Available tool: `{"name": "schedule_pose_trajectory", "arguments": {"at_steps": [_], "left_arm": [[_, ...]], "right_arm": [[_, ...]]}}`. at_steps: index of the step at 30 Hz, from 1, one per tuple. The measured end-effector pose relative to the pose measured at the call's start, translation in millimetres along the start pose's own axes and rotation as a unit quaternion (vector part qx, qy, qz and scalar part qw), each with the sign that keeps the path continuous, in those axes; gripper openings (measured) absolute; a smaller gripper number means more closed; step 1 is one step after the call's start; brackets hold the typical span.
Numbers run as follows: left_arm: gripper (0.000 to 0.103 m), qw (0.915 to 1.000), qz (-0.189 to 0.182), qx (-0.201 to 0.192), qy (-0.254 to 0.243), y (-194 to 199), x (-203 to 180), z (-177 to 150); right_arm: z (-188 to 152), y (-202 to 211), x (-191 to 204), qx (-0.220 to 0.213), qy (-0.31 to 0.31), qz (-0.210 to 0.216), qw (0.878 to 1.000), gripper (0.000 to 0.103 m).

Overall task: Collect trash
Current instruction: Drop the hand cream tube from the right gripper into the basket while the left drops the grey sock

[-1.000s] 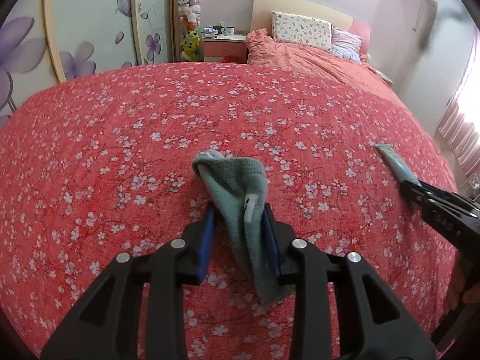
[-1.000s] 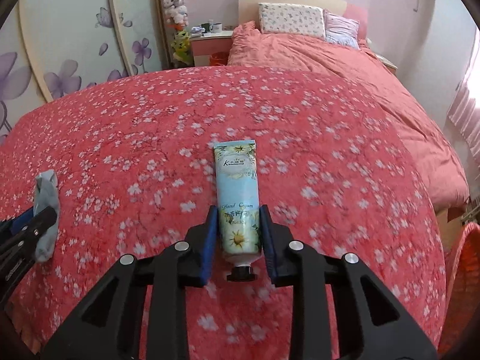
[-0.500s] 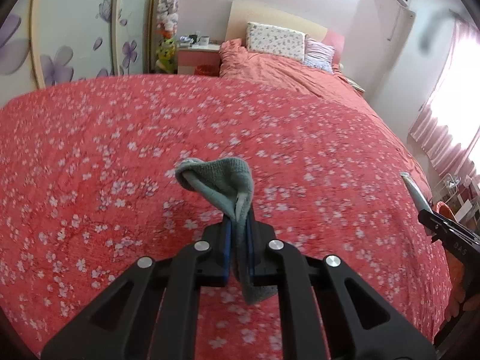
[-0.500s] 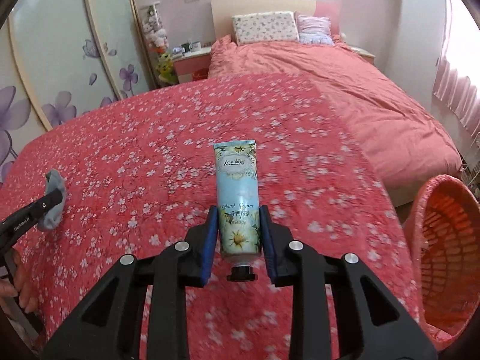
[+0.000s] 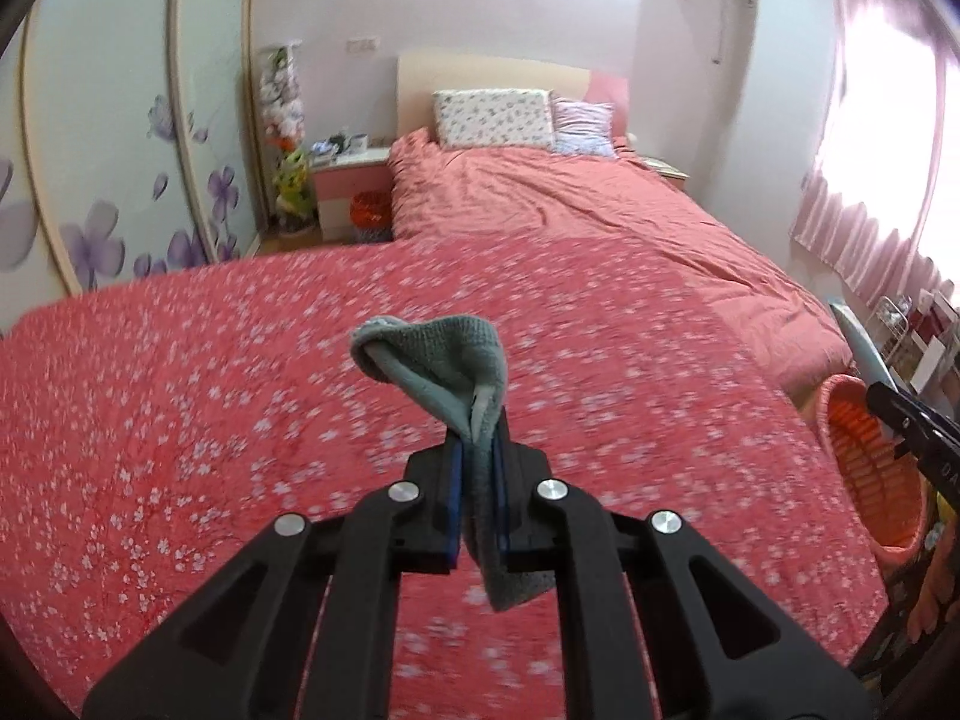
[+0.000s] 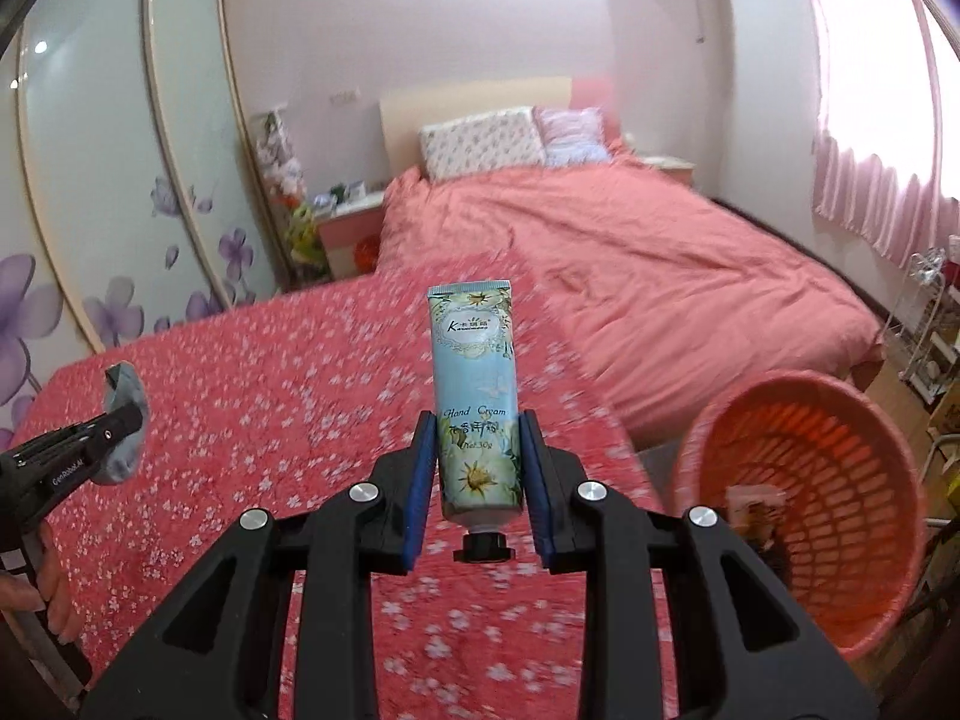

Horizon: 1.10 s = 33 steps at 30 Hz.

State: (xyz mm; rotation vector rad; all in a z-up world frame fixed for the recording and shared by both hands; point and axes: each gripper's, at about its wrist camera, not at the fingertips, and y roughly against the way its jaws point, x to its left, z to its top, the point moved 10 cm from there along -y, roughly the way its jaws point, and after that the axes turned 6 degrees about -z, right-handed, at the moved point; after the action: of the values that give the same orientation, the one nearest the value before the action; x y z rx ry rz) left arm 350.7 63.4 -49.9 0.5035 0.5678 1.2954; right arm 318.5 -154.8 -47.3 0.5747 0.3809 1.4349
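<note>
Red floral quilt (image 5: pixel 240 420) fills the near field in both views, with the made bed (image 6: pixel 660 252) beyond it and the wardrobe doors (image 6: pixel 120 180) at far left. Orange basket (image 6: pixel 840 480) now sits large at near right in the right wrist view, some dark item already in its bottom; a second ago it was only a sliver at the frame edge, so both hands have swung right and lifted off the quilt. Judgement: pick-up is done and the carry to the basket is under way, release not yet due. Left gripper (image 5: pixel 477 450) has gone from loosely straddling the sock (image 5: pixel 444 360) to pressed tight on it; the grey-green sock is pinched at mid-length, its folded top standing above the pads and its tail hanging below, clear of the quilt. Right gripper (image 6: pixel 480 456) is unchanged, clamped on the lower body of the tube (image 6: pixel 477 372) of hand cream, cap toward the camera, crimped end pointing away, held just left of the basket rim. Both grippers tilt downward and forward over the quilt's right edge. The left one, seen from the right wrist view, trails well to the left, with fingers of the person's hand (image 6: pixel 36 588) on its handle.
</note>
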Motion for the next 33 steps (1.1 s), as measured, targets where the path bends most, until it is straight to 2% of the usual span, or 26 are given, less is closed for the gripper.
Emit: {"name": "schedule_pose_trajectory", "arguments": {"at_steps": [6,15,21,24,29,33], "left_arm": [[0.009,0.9992,-0.024,-0.011,-0.030,13.0,-56.4,12.1],[0.009,0.9919,-0.106,-0.016,-0.069,19.2,-163.6,16.6],[0.009,0.9782,-0.183,-0.004,-0.098,12.0,-252.2,9.7],[0.009,0.9683,-0.226,0.012,-0.107,2.6,-296.4,0.3],[0.010,0.9540,-0.268,0.032,-0.130,-12.2,-349.5,-15.3],[0.010,0.9464,-0.290,0.050,-0.134,-26.4,-375.6,-26.4]], "right_arm": [[9.7,31.5,-34.3,-0.041,-0.021,-0.021,0.999,0.028],[11.9,61.8,-100.9,-0.075,-0.072,-0.062,0.993,0.028],[7.9,63.2,-142.5,-0.079,-0.101,-0.092,0.987,0.028],[5.7,62.2,-161.3,-0.081,-0.115,-0.102,0.985,0.028],[0.4,55.9,-186.7,-0.079,-0.140,-0.108,0.981,0.028],[-6.6,50.7,-206.7,-0.073,-0.159,-0.107,0.979,0.028]]}}
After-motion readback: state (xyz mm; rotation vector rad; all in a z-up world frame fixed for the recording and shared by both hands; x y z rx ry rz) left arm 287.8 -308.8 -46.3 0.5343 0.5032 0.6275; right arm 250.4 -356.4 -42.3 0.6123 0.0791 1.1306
